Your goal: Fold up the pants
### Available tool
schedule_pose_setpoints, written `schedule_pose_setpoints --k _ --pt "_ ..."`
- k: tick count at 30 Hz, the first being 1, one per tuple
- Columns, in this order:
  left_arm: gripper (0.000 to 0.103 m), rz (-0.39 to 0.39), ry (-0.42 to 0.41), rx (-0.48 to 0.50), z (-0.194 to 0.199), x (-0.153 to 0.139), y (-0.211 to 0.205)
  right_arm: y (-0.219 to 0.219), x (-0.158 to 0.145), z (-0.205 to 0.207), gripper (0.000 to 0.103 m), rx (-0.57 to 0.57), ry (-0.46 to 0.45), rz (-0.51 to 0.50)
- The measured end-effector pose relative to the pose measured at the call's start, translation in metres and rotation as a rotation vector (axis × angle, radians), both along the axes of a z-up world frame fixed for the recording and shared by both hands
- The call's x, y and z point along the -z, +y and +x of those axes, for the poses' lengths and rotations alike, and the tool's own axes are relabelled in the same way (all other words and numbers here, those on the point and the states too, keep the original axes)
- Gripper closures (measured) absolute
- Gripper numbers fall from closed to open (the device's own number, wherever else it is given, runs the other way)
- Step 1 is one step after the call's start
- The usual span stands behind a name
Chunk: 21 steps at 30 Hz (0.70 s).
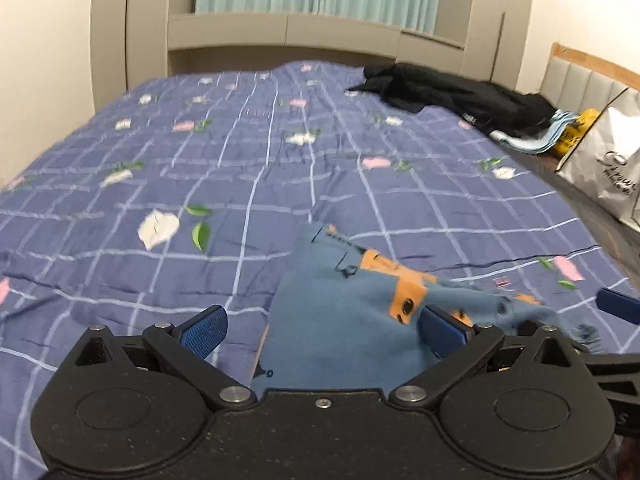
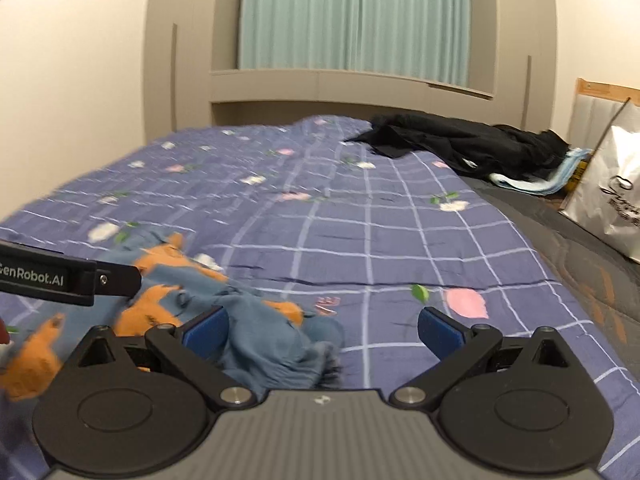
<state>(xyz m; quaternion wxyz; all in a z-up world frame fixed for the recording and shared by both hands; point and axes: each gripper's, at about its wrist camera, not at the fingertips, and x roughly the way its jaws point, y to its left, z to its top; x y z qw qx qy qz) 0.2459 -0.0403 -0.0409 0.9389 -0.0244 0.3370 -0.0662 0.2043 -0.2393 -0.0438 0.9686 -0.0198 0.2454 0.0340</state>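
Note:
Small blue pants point(image 1: 340, 320) with orange patches lie crumpled on the purple checked bedspread point(image 1: 240, 152). My left gripper point(image 1: 324, 330) stands open just over them, the cloth lying between and under its blue pads. In the right wrist view the same pants point(image 2: 256, 320) lie at the lower left, bunched against the left pad of my right gripper point(image 2: 324, 330), which is open with bare bedspread point(image 2: 380, 240) between most of its span. The left gripper's black body point(image 2: 60, 278) reaches in from the left edge.
A black garment point(image 1: 460, 96) lies heaped at the bed's far right, with light blue cloth point(image 1: 528, 140) beside it. A white shopping bag point(image 1: 608, 160) stands off the right side. A beige headboard unit point(image 1: 320, 36) and green curtains close the far end.

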Motion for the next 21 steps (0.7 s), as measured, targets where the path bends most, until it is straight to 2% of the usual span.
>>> schedule_pose_setpoints --k 3,7,10,14,18,21 --pt "0.000 -0.042 0.043 -0.006 0.011 0.013 0.006 -0.003 0.012 0.007 0.000 0.023 0.036 0.009" --pt "0.000 -0.111 0.061 -0.011 0.013 0.020 0.017 -0.010 0.020 0.011 0.000 0.016 0.065 0.055" --pt "0.001 -0.116 0.061 -0.016 0.009 0.015 0.020 -0.016 0.020 0.012 0.000 0.008 0.071 0.090" --pt "0.001 -0.109 0.029 -0.031 -0.011 0.007 0.026 -0.021 0.012 -0.002 0.000 0.021 0.029 0.107" --pt "0.001 -0.097 0.000 -0.038 -0.037 0.007 0.034 -0.027 0.012 -0.017 0.000 0.038 0.059 0.137" --pt "0.001 -0.082 0.018 -0.053 -0.053 0.016 0.038 -0.033 0.017 -0.030 0.000 0.056 0.072 0.173"
